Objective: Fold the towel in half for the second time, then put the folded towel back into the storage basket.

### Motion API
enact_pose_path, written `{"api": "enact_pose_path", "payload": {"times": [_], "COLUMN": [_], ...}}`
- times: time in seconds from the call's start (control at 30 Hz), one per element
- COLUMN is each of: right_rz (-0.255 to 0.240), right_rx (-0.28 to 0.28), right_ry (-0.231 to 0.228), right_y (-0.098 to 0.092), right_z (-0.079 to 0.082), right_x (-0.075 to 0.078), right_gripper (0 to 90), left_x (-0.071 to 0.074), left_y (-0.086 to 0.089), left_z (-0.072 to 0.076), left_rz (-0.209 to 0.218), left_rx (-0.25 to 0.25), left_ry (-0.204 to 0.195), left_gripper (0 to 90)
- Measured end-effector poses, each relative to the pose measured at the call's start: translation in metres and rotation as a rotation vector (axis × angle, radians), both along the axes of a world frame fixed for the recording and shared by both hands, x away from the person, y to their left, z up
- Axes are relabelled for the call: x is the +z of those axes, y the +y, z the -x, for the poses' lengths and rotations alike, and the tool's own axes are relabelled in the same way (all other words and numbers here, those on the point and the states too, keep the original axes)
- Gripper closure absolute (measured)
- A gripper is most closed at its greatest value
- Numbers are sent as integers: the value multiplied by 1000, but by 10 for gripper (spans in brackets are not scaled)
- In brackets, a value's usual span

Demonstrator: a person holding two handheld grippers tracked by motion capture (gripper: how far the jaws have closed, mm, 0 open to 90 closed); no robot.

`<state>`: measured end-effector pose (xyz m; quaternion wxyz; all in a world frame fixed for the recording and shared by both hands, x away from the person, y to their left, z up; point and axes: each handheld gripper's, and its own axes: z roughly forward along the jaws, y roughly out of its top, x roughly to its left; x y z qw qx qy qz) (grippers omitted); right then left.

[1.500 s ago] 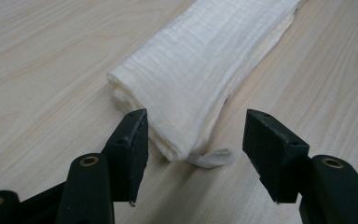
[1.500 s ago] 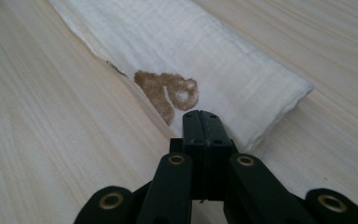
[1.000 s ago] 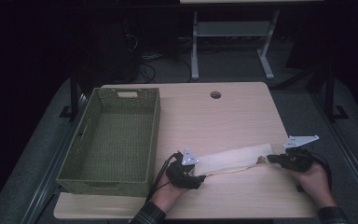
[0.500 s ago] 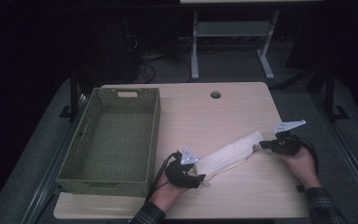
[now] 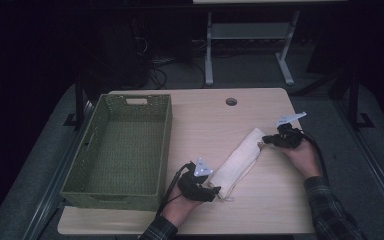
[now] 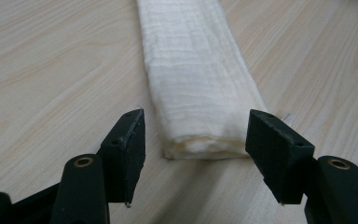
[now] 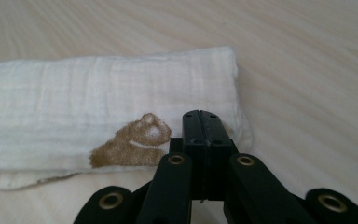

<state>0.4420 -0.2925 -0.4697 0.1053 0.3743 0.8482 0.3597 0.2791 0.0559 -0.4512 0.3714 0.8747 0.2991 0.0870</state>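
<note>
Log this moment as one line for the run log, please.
left gripper: open, jaws either side of the folded white cloth end | right gripper: shut at cloth's far end, by brown mark | green woven basket: empty | light wooden table

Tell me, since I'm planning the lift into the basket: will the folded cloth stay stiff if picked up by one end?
Probably not. The cloth is thin, soft gauze in loose layers, so it would likely sag and unfold from the held end. It looks light for its size. It lies flat on the table, so rolling seems unlikely; pushed, it may bunch up rather than slide.
</note>
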Motion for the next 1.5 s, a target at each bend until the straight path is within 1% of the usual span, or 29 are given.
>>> {"api": "enact_pose_path", "payload": {"times": [0.03, 0.07, 0.17, 0.23, 0.3, 0.33, 0.37, 0.4, 0.43, 0.5, 0.57, 0.6, 0.63, 0.67, 0.73, 0.77, 0.8, 0.87, 0.9, 0.93, 0.97, 1.07, 1.1, 1.2, 1.23, 1.3, 1.33, 1.4, 1.5], "right_rz": [-6, -14, -12, -11, -36, -47, -69, -78, -81, -82, -52, -47, -41, -48, -64, -56, -48, -34, -9, -1, 0, -14, -14, -17, -7, -3, -6, -6, -16], "right_rx": [3, -1, 2, -7, -13, -20, -28, -24, -28, -27, -19, -22, -21, -31, -21, -30, -31, -35, -37, -48, -51, -64, -63, -61, -58, -50, -50, -38, -35], "right_ry": [-3, 4, -2, -13, -34, -35, -38, -44, -45, -46, -63, -58, -72, -75, -70, -66, -72, -76, -85, -83, -90, -91, -100, -102, -100, -101, -100, -102, -96], "right_y": [1, 3, 5, 2, -2, -4, -7, -9, -10, -11, -11, -11, -11, -12, -13, -13, -13, -12, -13, -13, -15, -19, -20, -19, -19, -18, -17, -15, -13], "right_z": [-3, -6, -9, -5, 1, 4, 8, 12, 16, 24, 32, 37, 39, 45, 52, 57, 60, 66, 69, 70, 71, 71, 70, 69, 70, 69, 69, 69, 69], "right_x": [-1, -1, -1, 2, 4, 6, 7, 8, 8, 8, 9, 11, 11, 12, 12, 12, 11, 11, 10, 10, 9, 9, 9, 8, 8, 8, 7, 7, 6], "right_gripper": [898, 898, 893, 829, 792, 756, 728, 707, 674, 604, 538, 511, 482, 456, 410, 389, 370, 343, 329, 318, 312, 308, 308, 303, 302, 300, 300, 300, 300], "left_x": [0, -1, 0, 0, 0, 2, 2, 3, 5, 7, 9, 10, 11, 12, 11, 9, 7, 1, -1, -4, -5, -9, -10, -9, -9, -9, -10, -9, -10], "left_y": [0, -1, -1, 0, 1, 1, 1, 1, 1, 1, -1, -1, -2, -3, -5, -7, -9, -13, -15, -18, -20, -24, -26, -29, -30, -34, -36, -41, -48], "left_z": [0, 0, 1, 1, 1, 0, -1, -2, -3, -6, -14, -16, -22, -24, -32, -35, -37, -39, -39, -39, -37, -35, -33, -27, -24, -18, -14, -7, 0], "left_rz": [5, 12, 7, 4, 3, 9, 17, 22, 30, 27, 35, 34, 32, 29, 12, -3, -30, -56, -65, -82, -87, -103, -103, -104, -108, -103, -99, -107, -107], "left_rx": [0, 5, 3, 2, 2, 6, 10, 9, 7, 9, 22, 26, 26, 27, 33, 32, 28, 12, 4, -12, -24, -53, -61, -95, -108, -127, -138, -165, -192], "left_ry": [1, 3, 2, 1, 0, 7, -1, -7, -6, -23, -29, -32, -41, -43, -43, -44, -41, -30, -28, -25, -21, -10, -9, -3, -2, -1, -4, -13, -20], "left_gripper": [373, 373, 373, 374, 376, 386, 392, 407, 442, 514, 627, 671, 736, 792, 873, 895, 896, 896, 896, 896, 895, 895, 895, 895, 895, 895, 895, 895, 895]}}
